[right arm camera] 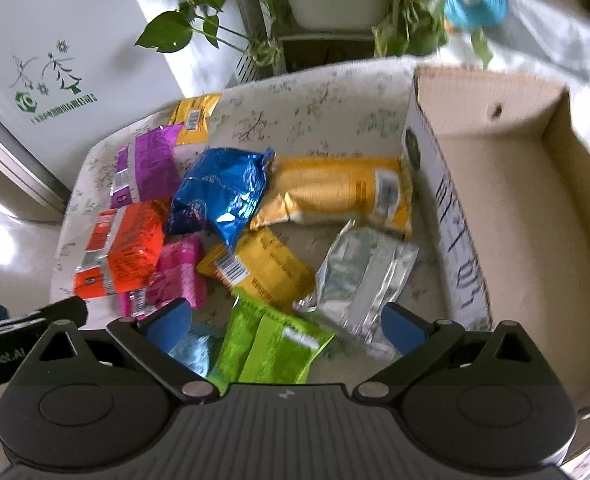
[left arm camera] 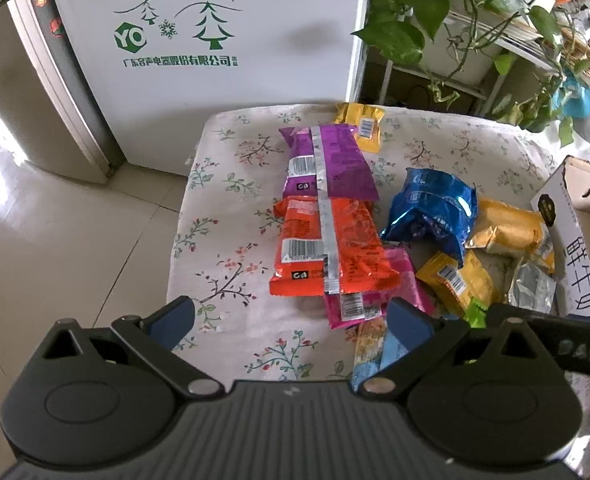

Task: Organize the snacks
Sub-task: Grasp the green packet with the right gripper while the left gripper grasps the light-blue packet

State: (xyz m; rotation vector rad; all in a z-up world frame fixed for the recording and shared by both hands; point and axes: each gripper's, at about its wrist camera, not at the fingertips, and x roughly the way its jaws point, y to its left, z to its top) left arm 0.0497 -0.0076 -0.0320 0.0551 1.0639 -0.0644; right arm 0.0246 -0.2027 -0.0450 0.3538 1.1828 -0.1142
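Both of my tools are spread wide and hold nothing: the right tool (right arm camera: 285,326) hangs just above the green packet (right arm camera: 271,350), and the left tool (left arm camera: 293,320) hovers over the near end of the pink packet (left arm camera: 375,292). Taking the cardboard box (right arm camera: 507,208) as my landmark, every snack lies on the flowered tabletop (left arm camera: 231,208) to the left of it; nothing sits inside it yet. The silver pouch (right arm camera: 365,272) lies nearest its printed wall, the long yellow pack (right arm camera: 335,192) almost touches that wall, and the small yellow packet (right arm camera: 263,268) lies beside the silver pouch, farther from the box. Farther from the box come the crumpled blue bag (right arm camera: 219,196), then the orange packet (left arm camera: 327,248) partly on top of the pink one, and the purple packet (left arm camera: 331,164) beyond it. Another yellow packet (left arm camera: 361,124) lies farthest from me. I judge all of these light, soft and puffed with air, their foil slick and crinkly, and the contents likely to crush under a hard squeeze. I would take each by a flat sealed end or across its narrow middle, pinching gently, since a grip on a bulging face would probably slip. The green packet looks the easiest first pick for my right tool, being closest and unburied.
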